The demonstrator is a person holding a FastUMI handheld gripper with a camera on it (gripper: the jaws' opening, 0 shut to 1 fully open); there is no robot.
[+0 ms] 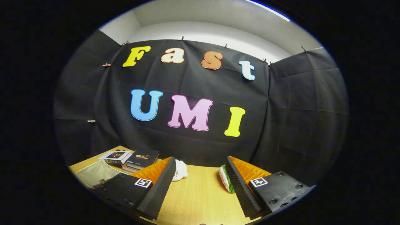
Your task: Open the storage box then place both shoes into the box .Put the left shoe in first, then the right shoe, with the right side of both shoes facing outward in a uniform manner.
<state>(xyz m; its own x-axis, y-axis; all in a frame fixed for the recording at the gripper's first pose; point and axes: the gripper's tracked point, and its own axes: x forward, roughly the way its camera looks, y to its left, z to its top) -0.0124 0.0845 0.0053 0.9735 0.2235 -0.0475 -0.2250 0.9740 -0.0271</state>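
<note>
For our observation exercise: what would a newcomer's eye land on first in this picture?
The open gripper, its fingers spread wide over the bare wooden table. Just beyond the fingertips lie a white object by one finger and a green-and-white object by the other. A stack of books sits further off, beside the white one.

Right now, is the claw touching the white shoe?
Cannot tell. In the gripper view the open claw holds nothing, and its left finger overlaps the white shoe, hiding any gap.

A white shoe (180,170) and a white-and-green shoe (226,179) lie well apart on the wooden table (200,193).
</note>
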